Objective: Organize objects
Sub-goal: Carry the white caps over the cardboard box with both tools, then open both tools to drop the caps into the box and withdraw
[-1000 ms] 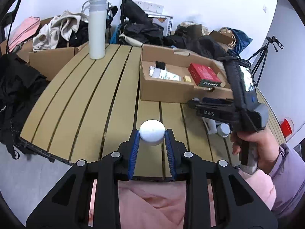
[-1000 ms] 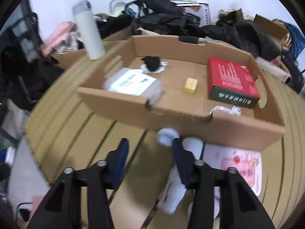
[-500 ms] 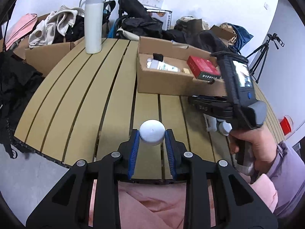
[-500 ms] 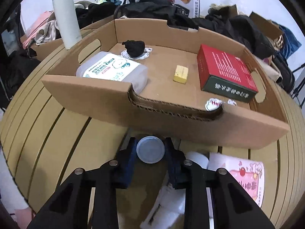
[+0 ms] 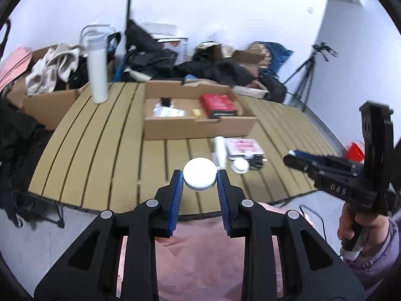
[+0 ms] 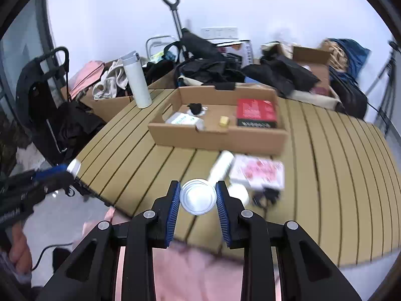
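My left gripper (image 5: 199,175) is shut on a white round jar lid (image 5: 199,173), held above the table's near edge. My right gripper (image 6: 198,197) is shut on a small clear round jar (image 6: 198,196), lifted off the table. In the left wrist view the right gripper (image 5: 292,157) shows at the right. On the slatted table (image 6: 338,175) lie a white tube (image 6: 220,166), a pink packet (image 6: 258,171) and a black item (image 6: 267,195). An open cardboard box (image 6: 218,135) holds a red box (image 6: 257,113), a white bottle (image 6: 184,120) and a yellow block (image 6: 224,120).
A tall white flask (image 6: 136,80) stands at the table's far left. Bags, clothes and cardboard boxes (image 5: 47,100) crowd the far side. A tripod (image 5: 308,75) stands at the right. A red cup (image 5: 354,150) sits beyond the table's right edge.
My right gripper closed on the clear jar in front of the box and pulled up and back from the table. My left gripper kept the white lid and drew back too.
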The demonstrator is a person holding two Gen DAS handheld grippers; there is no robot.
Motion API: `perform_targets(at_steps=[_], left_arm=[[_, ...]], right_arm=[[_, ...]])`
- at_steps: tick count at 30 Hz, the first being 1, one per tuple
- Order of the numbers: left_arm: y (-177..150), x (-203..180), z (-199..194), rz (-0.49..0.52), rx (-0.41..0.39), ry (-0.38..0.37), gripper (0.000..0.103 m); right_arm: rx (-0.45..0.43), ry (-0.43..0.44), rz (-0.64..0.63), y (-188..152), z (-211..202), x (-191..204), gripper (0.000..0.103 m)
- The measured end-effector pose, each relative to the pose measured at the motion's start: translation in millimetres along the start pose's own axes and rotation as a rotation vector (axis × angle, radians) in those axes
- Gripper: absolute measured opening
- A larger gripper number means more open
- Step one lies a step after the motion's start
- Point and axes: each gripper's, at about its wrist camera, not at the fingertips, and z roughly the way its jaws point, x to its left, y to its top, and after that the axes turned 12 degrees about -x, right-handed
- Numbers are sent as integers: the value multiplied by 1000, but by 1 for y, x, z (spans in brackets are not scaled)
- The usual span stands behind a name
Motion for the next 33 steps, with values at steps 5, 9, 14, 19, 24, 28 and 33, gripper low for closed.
perform_targets(at_steps=[5,9,14,19,24,28,33], left_arm=[[24,-5,10,-5,-6,-34,24],[76,9,42,-6,-38,-44,24],[135,36,139,-32,42,-41,24],[160,71,256,-42,134,38,24],[133,107,346,-83,287,112,24],[104,122,367,-122,326,127,50],[96,114,359,-34,258,112,70]], right_arm=[[-30,1,13,10,-12,-6,31],[-79,55,-3,46,0,-13,31],[-51,153,-18,119,81,-32,31],[89,230,-14,167,209,-52,31],[226,162,-95,164,319,-59,31],[281,147,-100,148,368,-74,37],[256,200,-23,142,374,-93,84]])
